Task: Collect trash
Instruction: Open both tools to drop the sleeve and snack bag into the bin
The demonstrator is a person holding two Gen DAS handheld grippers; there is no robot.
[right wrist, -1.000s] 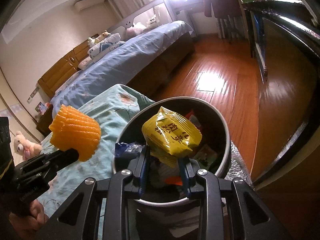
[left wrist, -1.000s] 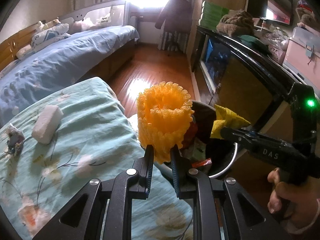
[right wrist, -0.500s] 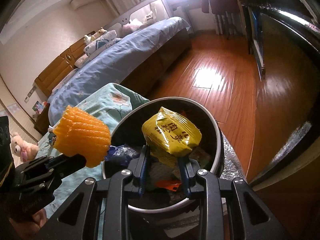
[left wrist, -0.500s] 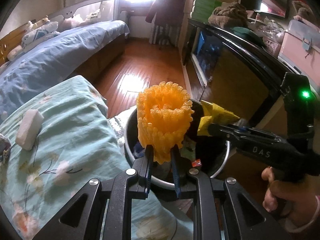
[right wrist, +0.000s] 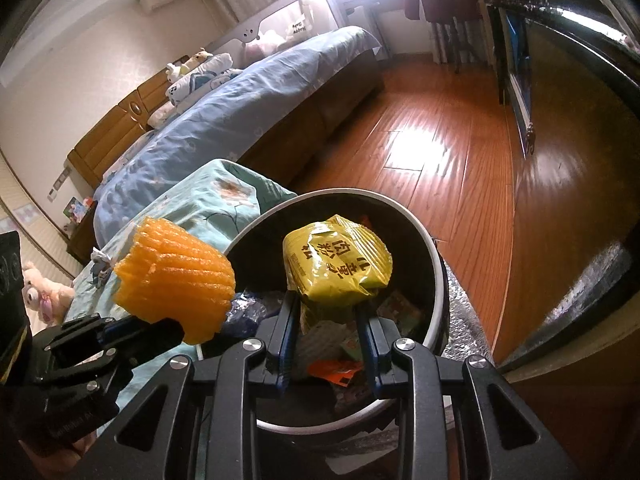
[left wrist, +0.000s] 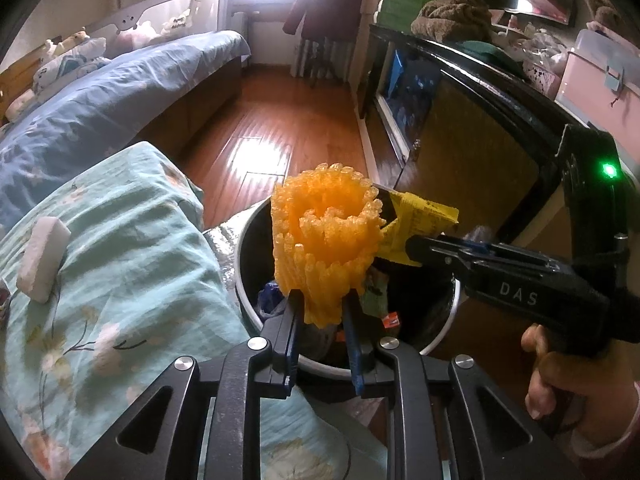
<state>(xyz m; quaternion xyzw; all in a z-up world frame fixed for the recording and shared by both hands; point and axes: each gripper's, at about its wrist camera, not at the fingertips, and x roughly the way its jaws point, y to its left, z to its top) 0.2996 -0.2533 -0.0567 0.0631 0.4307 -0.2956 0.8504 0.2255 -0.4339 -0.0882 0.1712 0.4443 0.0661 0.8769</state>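
Home bedroom — bed (right wrist: pixel 256 120) with blue duvet, plush toys (right wrist: pixel 192 65), wood floor (right wrist: pixel 440 152).

Left wrist view looks forward along own tongs (left wrist: pixel 322 312), close above trash bin (left wrist: pixel 448 320); right wrist view likewise (right wrist: pixel 328 312); both share bin (right wrist: pixel 438 280), bed, floor.

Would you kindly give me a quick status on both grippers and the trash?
Left hand-held gripper shut on foam net. Right hand-held gripper shut on yellow packet. Both over the bin. Nothing in the way.
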